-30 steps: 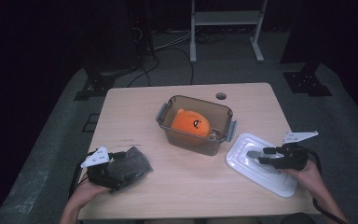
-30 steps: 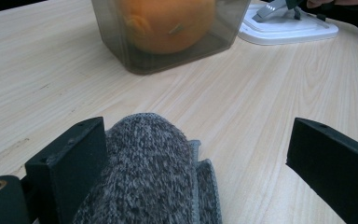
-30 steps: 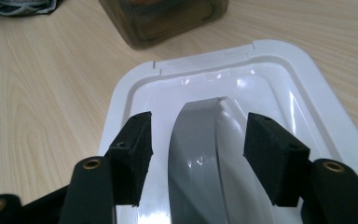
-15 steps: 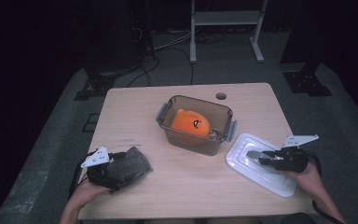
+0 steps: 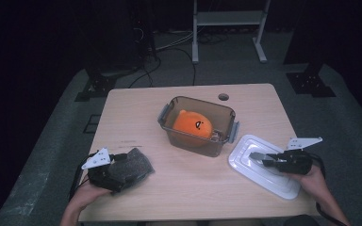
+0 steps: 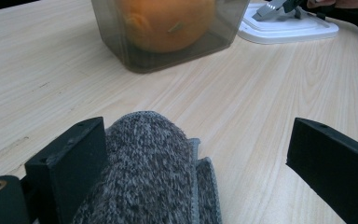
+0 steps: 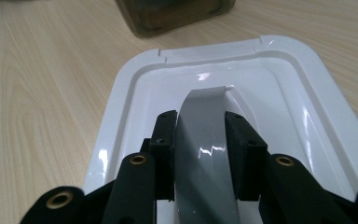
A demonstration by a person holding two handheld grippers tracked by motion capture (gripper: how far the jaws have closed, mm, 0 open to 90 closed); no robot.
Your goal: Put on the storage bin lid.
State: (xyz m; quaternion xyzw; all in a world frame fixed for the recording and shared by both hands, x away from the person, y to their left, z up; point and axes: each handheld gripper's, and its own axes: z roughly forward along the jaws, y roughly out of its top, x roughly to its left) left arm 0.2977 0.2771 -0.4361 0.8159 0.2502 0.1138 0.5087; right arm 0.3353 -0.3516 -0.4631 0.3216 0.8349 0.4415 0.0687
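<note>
a clear, smoky-tinted plastic box (image 5: 198,126) stands open near the middle of the wooden table (image 5: 136,115), with grey latches at its two short ends. inside it sits a round orange soft toy (image 5: 193,125) with a small dark face mark on top. the box's white lid (image 5: 264,165) lies flat on the table just beside the box toward the right front corner; it is a rounded rectangle with stepped ridges and a grey handle (image 5: 258,156) arching over its middle.

the right gripper (image 5: 268,160) rests over the lid, held by the right hand (image 5: 313,176), and its jaws are clenched on the grey handle. the right gripper view makes this plain: the glossy grey handle (image 7: 205,140) runs up between the two black jaws, pressed on both sides, with the white lid (image 7: 121,98) spread beneath and a corner of the box (image 7: 177,14) at the top.

at the left front of the table the left gripper (image 5: 118,169) lies low beside a folded dark grey cloth (image 5: 132,165). from above, the cloth hides the jaws. the left gripper view shows them spread wide: the knitted, speckled cloth (image 6: 154,172) leans against one jaw, while the other stands well apart with bare table between. that view also shows the orange toy (image 6: 165,21) through the box wall (image 6: 109,37) and, farther off, the lid (image 6: 289,30).
</note>
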